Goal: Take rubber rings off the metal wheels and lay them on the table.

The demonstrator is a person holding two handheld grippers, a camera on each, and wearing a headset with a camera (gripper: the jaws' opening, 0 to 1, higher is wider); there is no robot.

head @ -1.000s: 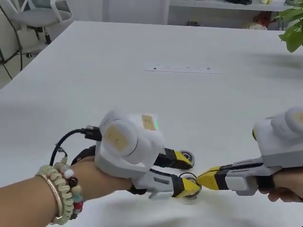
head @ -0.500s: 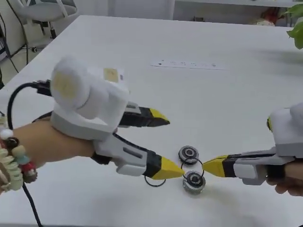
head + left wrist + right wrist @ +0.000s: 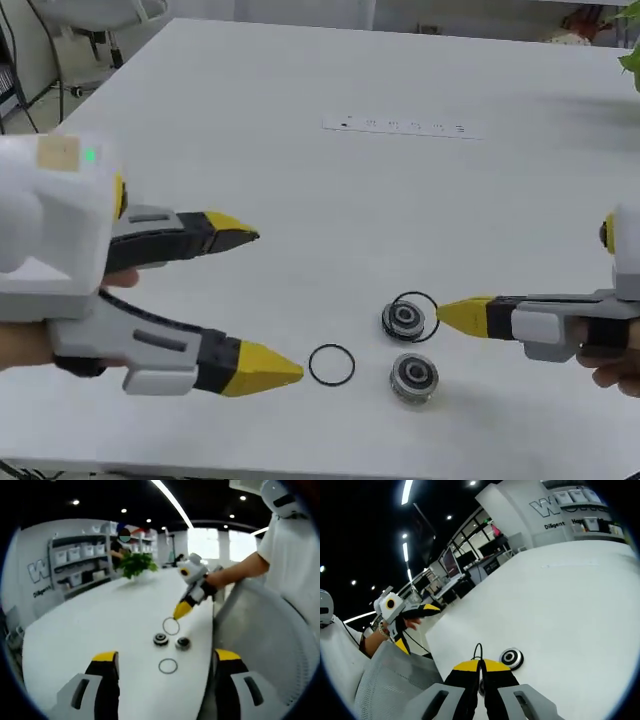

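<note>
We log the left gripper (image 3: 278, 303) gaping, empty. The right gripper (image 3: 447, 314) pinches one thin black rubber ring (image 3: 163, 626) beside two silver metal wheels (image 3: 413, 374) near the white table's (image 3: 300, 150) near edge. A second black ring (image 3: 310, 364) lies flat by them. Wall lettering (image 3: 558, 525) reads "Diligent".

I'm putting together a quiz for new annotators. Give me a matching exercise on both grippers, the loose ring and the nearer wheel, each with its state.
Things:
1. left gripper
2. right gripper
3. loose rubber ring
4. nearer metal wheel

States:
A. shut on the other rubber ring
B. shiny, sitting on the table
C. wide open
D. lying flat, held by nothing

Pairs: 1-C, 2-A, 3-D, 4-B
</note>
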